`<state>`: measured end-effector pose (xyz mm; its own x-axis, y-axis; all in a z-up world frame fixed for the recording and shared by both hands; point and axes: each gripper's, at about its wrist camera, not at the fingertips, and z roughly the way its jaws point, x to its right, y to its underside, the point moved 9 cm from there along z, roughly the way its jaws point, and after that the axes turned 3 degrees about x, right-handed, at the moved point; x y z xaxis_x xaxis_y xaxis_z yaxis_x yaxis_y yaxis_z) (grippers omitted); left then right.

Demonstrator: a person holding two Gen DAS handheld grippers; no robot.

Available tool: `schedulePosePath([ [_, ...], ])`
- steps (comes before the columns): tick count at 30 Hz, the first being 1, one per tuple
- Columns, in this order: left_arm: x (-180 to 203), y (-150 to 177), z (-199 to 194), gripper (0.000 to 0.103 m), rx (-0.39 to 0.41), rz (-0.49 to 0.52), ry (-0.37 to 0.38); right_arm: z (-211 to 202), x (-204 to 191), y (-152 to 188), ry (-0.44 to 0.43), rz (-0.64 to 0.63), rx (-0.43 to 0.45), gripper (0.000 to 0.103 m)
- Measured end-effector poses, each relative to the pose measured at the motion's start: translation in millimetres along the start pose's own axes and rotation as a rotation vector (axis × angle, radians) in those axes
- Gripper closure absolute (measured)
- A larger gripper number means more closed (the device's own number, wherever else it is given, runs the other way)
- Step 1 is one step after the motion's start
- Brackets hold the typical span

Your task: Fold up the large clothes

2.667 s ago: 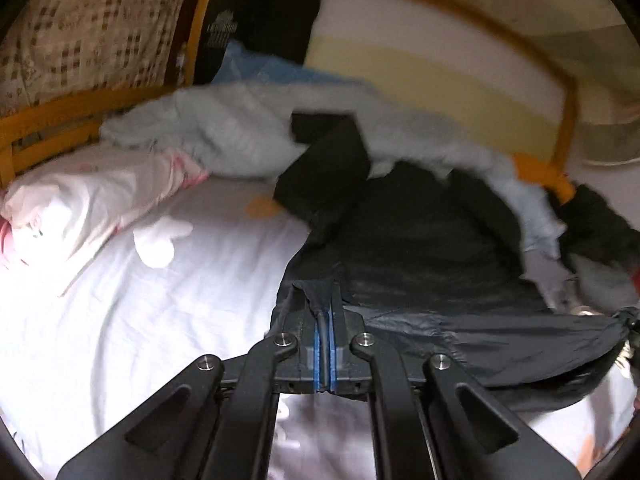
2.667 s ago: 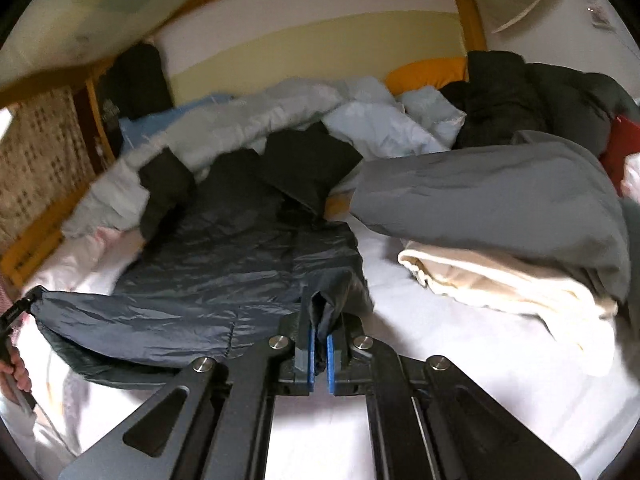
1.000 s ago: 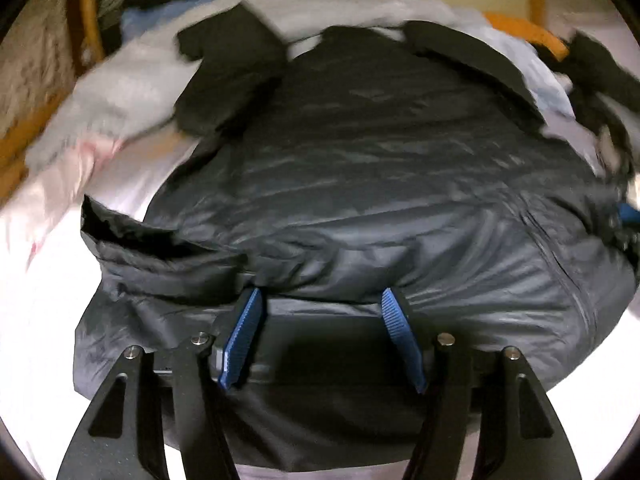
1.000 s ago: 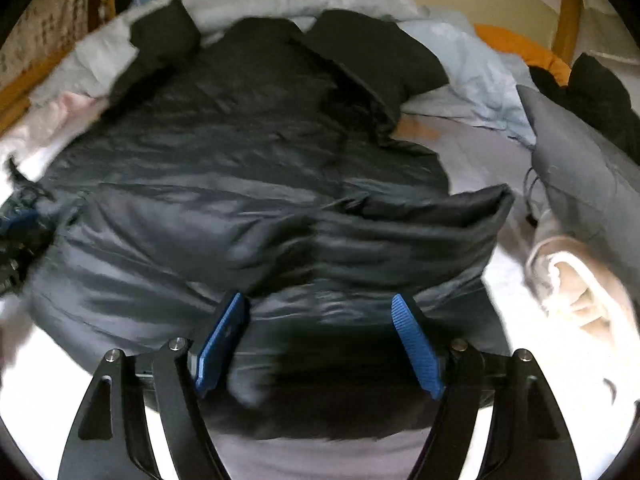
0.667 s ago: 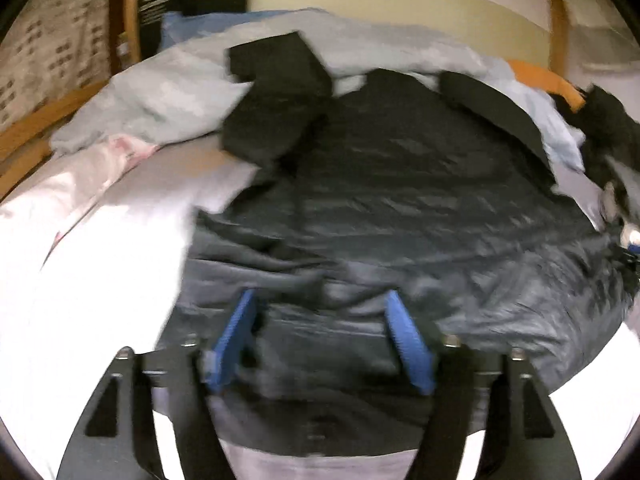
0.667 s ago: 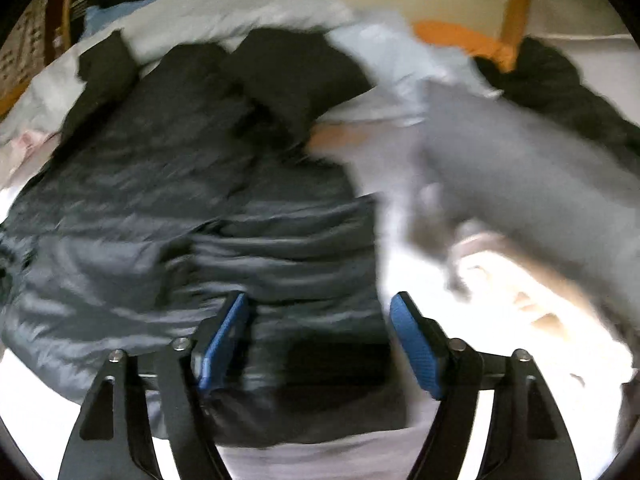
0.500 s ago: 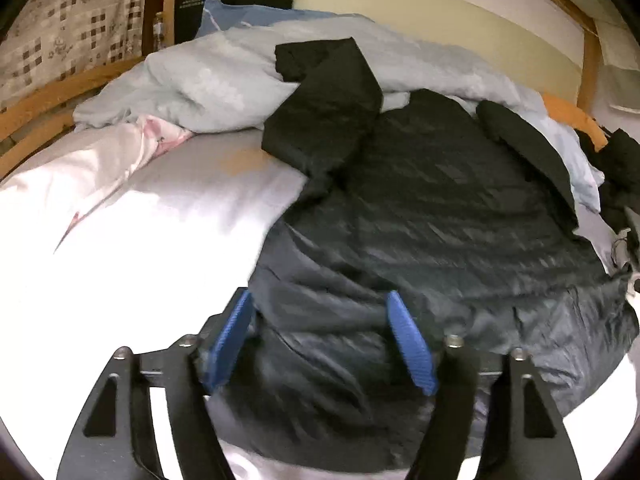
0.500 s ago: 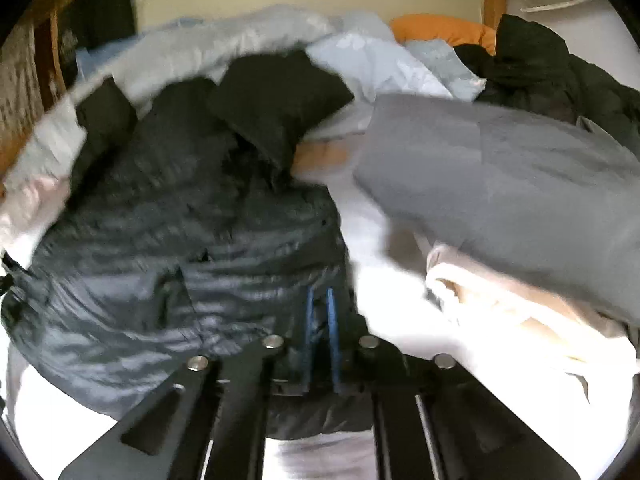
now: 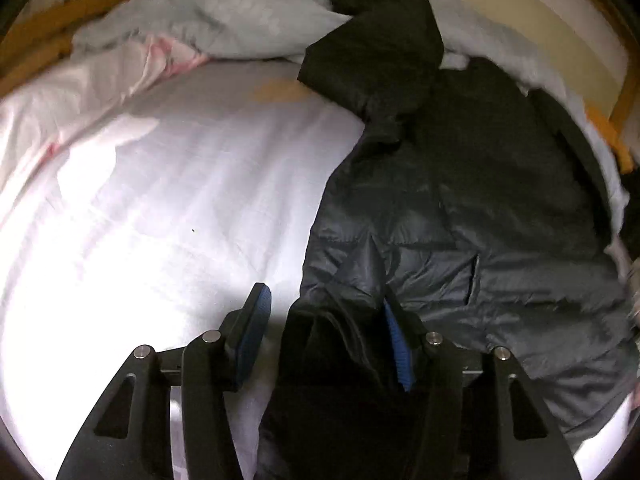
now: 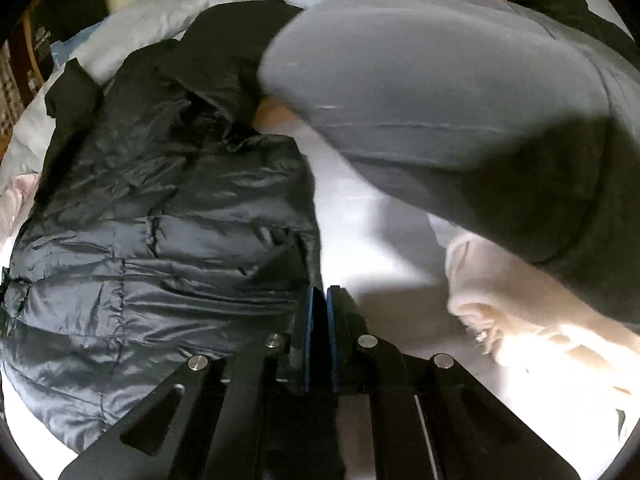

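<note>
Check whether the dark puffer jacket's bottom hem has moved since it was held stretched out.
Yes. The dark puffer jacket has its hem folded up toward the collar, leaving more bare white bedsheet on the near side.

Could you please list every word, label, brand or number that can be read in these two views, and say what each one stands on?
No text reads clearly in either view.
White logo and lettering on the dark item at the far left edge of the right wrist view: present, but too small and blurred to read.
Black puffer jacket: no label or print shows.
Grey garment, cream garment and white sheet: no text shows.
</note>
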<state>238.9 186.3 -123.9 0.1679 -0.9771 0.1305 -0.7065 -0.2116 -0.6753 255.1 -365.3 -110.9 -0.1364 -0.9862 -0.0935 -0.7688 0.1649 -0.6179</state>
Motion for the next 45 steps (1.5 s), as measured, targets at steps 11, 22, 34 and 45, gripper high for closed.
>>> schedulePosePath([
  [11,-2,-15,-54,0.035,0.162,0.189,-0.150,-51,5,3,0.024,0.000,0.082,0.095],
  [22,-33,24,-95,0.028,-0.003,-0.196,0.159,-85,10,44,-0.229,0.191,0.010,0.049],
  [34,-2,48,-52,0.058,-0.103,-0.177,0.225,-57,1,58,-0.298,0.220,-0.054,0.033],
  [45,7,41,-101,0.093,0.013,-0.121,0.193,-107,-13,56,-0.133,0.111,0.103,0.099],
])
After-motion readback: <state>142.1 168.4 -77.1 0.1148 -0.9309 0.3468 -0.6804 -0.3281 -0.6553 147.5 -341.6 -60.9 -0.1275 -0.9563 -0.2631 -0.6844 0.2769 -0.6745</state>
